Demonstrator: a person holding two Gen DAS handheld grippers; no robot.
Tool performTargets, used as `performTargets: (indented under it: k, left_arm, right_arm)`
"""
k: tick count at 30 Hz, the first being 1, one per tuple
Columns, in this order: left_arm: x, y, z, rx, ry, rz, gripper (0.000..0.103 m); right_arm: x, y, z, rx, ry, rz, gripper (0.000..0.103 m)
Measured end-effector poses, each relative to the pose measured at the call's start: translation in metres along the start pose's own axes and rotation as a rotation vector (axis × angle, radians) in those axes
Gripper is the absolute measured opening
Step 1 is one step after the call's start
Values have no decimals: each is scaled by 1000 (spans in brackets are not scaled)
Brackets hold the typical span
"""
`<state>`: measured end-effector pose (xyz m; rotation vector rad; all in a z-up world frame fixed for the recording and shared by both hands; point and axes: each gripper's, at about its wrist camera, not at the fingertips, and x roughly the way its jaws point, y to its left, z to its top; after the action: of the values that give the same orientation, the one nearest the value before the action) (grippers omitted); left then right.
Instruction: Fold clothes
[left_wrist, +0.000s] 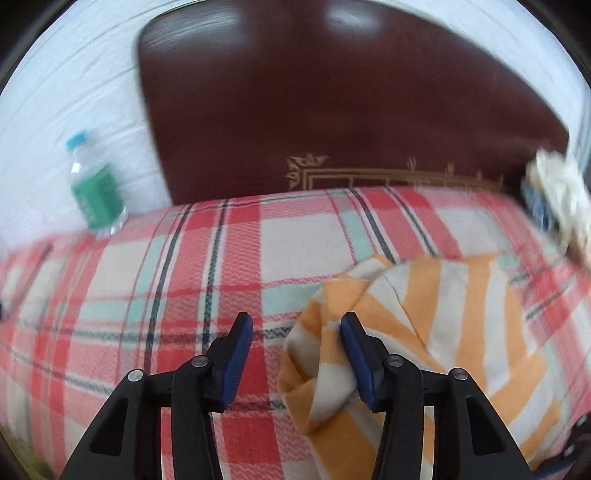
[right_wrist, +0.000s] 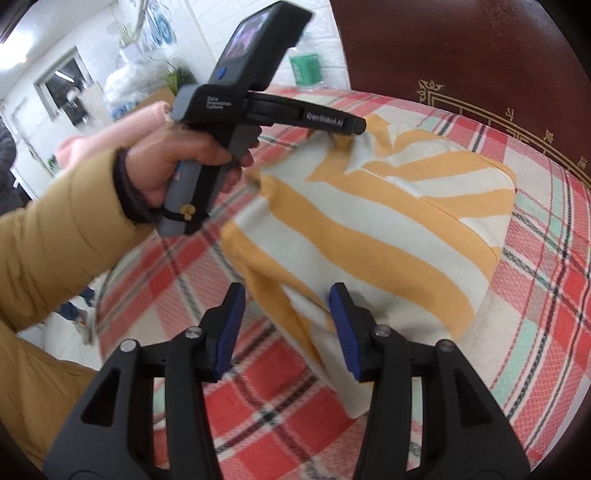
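Two open grippers, left gripper (left_wrist: 297, 352), right gripper (right_wrist: 288, 325), one striped garment (right_wrist: 388, 221)

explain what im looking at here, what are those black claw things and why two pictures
Each picture comes from a camera mounted on a handheld gripper, looking along its two blue-padded fingers. No robot: a person holds one tool in each hand. The left gripper is open beside a bunched edge of the orange-and-white striped garment, holding nothing. The right gripper is open too, over the garment's near edge. Its view also shows the person's hand holding the other tool. The garment lies on a plaid blanket. A water bottle stands behind.
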<state>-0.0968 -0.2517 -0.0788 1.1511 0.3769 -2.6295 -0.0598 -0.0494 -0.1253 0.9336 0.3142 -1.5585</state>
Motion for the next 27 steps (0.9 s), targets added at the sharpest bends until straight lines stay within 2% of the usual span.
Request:
performTargets:
  k: [3, 5, 7, 10, 12, 14, 15, 17, 18, 19, 22, 27]
  left_arm:
    - [-27, 15, -10, -44, -31, -56, 54]
    - [-42, 18, -21, -44, -38, -91, 61]
    - [-47, 13, -31, -19, -25, -108, 61]
    - [-52, 11, -46, -11, 6, -133, 61]
    - [-55, 15, -56, -40, 27, -177, 62]
    - [-62, 24, -65, -103, 41, -240, 74]
    - [-66, 28, -70, -132, 38, -272, 75]
    - [-74, 35, -81, -187, 42, -337, 84]
    - [-74, 36, -86, -209, 57, -357, 84]
    - [-74, 37, -92, -230, 73, -376, 84]
    - [-66, 27, -107, -242, 142, -405, 84]
    - [-54, 2, -120, -224, 196, -438, 85]
  right_arm:
    - [-11, 6, 9, -19, -79, 31, 50]
    - [-2, 9, 15, -15, -79, 54, 50]
    - [16, 13, 16, -16, -51, 88, 50]
    - [45, 21, 8, -46, 50, 82, 50]
    - [30, 14, 8, -28, 23, 101, 50]
    - [15, 6, 8, -9, -3, 120, 50]
    - [7, 2, 9, 1, -16, 129, 50]
    - [-8, -5, 9, 20, -42, 148, 56]
    - [-18, -15, 8, 49, -69, 144, 72]
    - [-30, -35, 7, 111, -102, 119, 82]
    - [-43, -92, 6, 303, -135, 55, 82]
    - [-26, -149, 8, 480, -111, 22, 82]
